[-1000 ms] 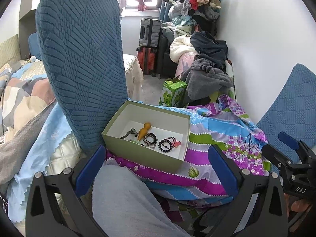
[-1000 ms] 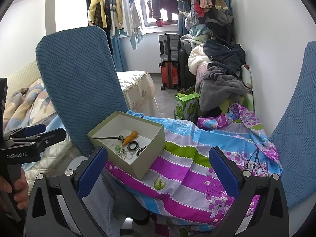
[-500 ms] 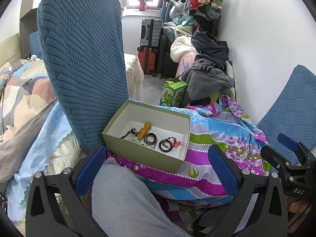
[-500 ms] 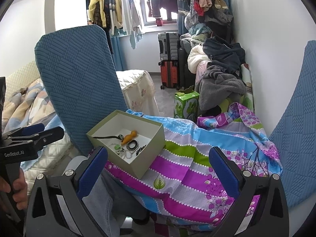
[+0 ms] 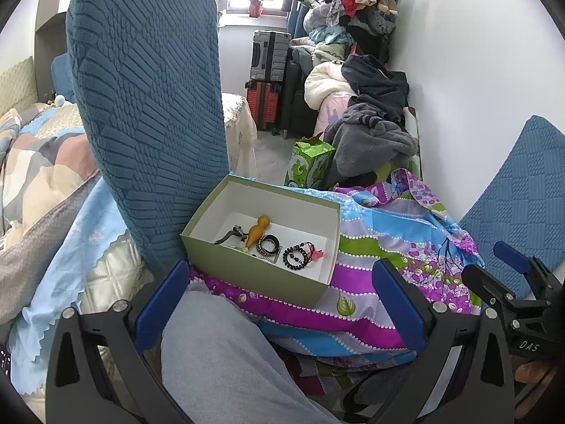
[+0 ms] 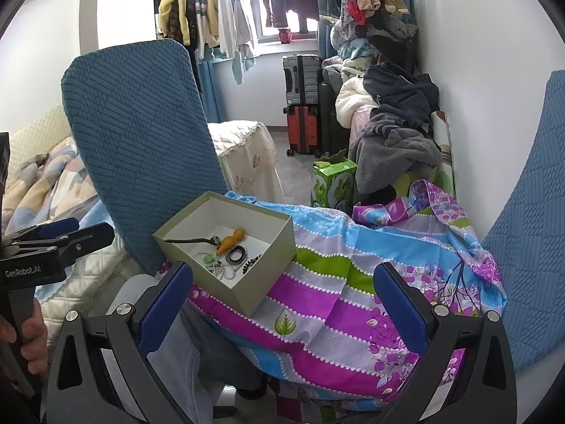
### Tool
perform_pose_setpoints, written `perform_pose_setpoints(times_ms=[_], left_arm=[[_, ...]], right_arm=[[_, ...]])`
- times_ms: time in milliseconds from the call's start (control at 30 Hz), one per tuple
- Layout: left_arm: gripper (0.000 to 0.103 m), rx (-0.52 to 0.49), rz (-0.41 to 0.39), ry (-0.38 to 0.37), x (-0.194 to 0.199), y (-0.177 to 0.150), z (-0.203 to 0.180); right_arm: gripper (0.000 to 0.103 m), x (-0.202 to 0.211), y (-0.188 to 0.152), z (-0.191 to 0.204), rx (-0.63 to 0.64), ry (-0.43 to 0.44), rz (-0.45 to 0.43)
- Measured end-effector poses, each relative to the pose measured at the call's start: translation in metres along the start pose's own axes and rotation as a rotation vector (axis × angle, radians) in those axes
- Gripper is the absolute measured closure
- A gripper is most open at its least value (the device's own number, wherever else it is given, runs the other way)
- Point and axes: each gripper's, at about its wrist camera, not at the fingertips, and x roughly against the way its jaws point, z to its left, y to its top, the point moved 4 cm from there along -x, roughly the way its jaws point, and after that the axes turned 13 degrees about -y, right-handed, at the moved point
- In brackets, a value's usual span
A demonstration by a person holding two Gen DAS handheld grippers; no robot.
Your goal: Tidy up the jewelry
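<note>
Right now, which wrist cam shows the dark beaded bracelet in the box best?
Left wrist: the beaded bracelet lies fully visible as a ring in the box. The right wrist view shows only a few beads behind the box's near wall.

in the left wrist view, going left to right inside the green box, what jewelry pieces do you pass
dark curved piece → orange gourd-shaped pendant → black patterned bangle → dark beaded bracelet → small red charm, all lying on the floor of the green box.

The box is made of matt green card, lined white; the striped cloth under it is printed, smooth fabric. The chair cover is knitted in a ribbed, rough blue weave. The gourd bead is finished smooth and ochre
</note>
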Motion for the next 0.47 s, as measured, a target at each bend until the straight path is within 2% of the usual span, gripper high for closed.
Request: perform_pose_setpoints(times_ms=[467], left_arm=[[0.0, 0.008, -0.006, 0.023, -0.0039, -0.0036, 0.0032]], right_arm=[[0.0, -0.0025, -0.0034, -0.0009, -0.008, -0.007, 0.008]])
